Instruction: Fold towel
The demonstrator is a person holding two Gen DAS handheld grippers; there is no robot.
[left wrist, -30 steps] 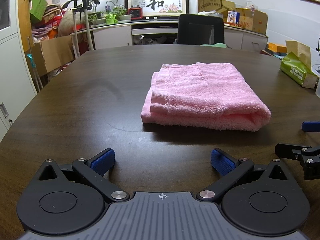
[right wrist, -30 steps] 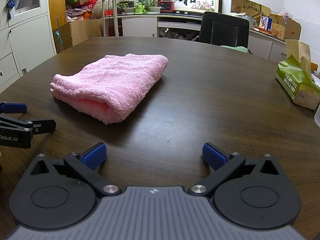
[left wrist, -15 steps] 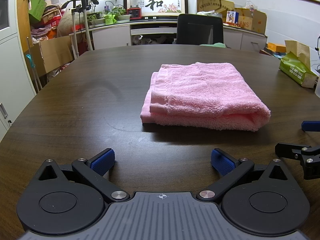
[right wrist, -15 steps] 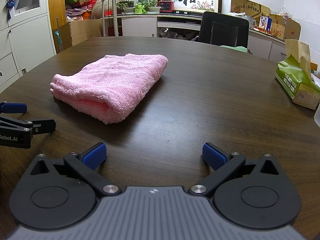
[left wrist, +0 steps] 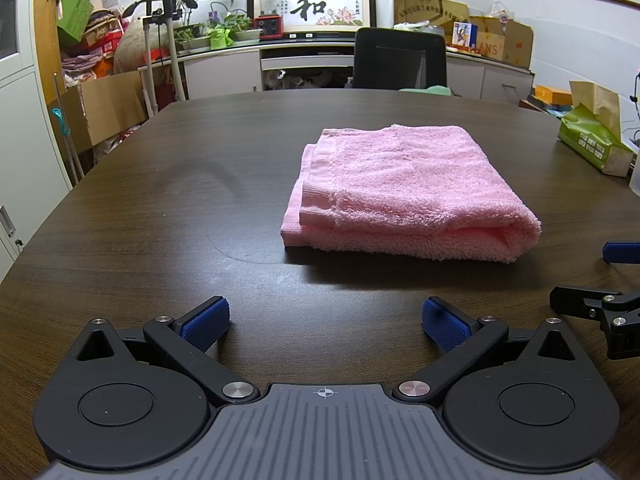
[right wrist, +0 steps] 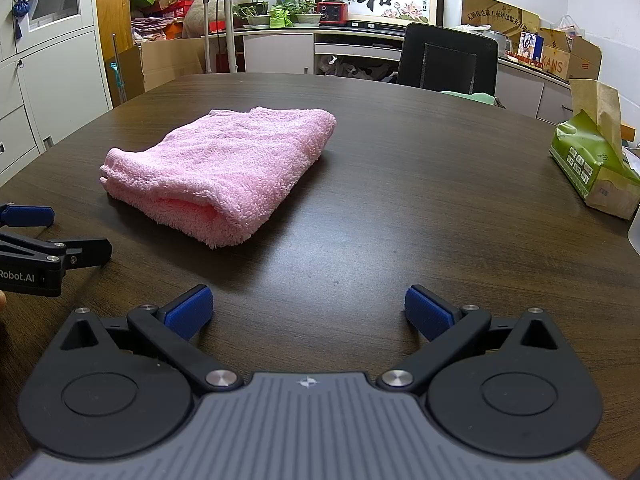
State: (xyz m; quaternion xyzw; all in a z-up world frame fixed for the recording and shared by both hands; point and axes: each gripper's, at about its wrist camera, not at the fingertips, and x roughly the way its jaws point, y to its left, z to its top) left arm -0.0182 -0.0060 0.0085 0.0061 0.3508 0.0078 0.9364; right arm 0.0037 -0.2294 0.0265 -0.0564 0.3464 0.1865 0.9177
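A pink towel (left wrist: 404, 196) is seen lying folded on the dark wooden tabletop (left wrist: 160, 208), ahead of both tools and apart from them. In the left wrist view its layered hemmed edges are turned toward the left and its rounded fold toward the right; in the right wrist view the rounded fold (right wrist: 224, 220) is presented nearest the camera and the hemmed edges are mostly hidden on the far left side.

The left tool (left wrist: 326, 322) is held wide open above the tabletop, nothing being gripped between its blue fingers (left wrist: 206, 322). The right tool (right wrist: 308, 312) is likewise spread wide and is empty. Each tool is caught at the edge of the other's view: the right tool appears at the right margin of the left wrist view, and the left tool, marked with white lettering, at the left margin of the right wrist view.

A green paper bag (right wrist: 592, 168) is shown more fully in the right wrist view, at the right side of the tabletop. A black office chair (left wrist: 400, 60) is seen beyond the far edge in both views.

Compared with the frames one second and half a second before, no change is found: the towel lies in the same place and both tools are held equally open in the same positions.
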